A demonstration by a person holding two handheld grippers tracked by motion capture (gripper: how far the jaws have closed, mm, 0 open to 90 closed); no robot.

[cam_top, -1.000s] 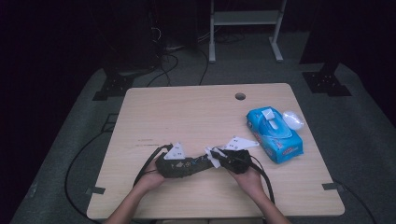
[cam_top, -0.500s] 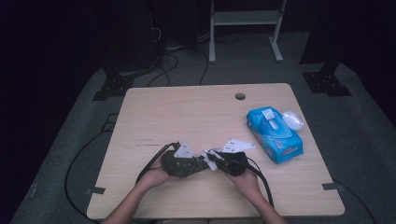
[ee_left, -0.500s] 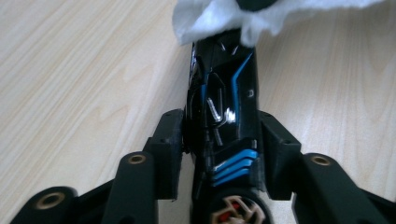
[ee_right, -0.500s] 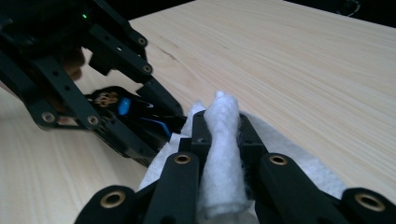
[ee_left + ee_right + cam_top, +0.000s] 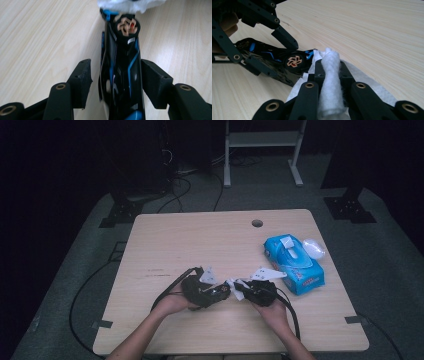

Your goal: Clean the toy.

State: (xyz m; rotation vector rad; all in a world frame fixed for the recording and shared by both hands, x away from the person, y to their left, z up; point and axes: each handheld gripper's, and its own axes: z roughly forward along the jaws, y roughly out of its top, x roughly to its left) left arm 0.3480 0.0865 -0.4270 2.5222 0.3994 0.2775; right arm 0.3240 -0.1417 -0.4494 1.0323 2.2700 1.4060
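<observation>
My left gripper (image 5: 113,82) has just been opening: its fingers (image 5: 81,75) now stand part-way apart on either side of the black toy with blue trim (image 5: 121,70), left pad clear, right pad at or just off its flank, so I call it released. The toy lies on the table (image 5: 210,240) with its long axis straight along those fingers, the orange-emblem end (image 5: 294,61) pointing away toward my right gripper (image 5: 329,67). That one is clamped on a rolled white wipe (image 5: 329,82), tip just beside the emblem end. Next wipe stroke runs along that axis; the right hand is nearer that end. Wipes pack (image 5: 295,262) sits well apart, right.
</observation>
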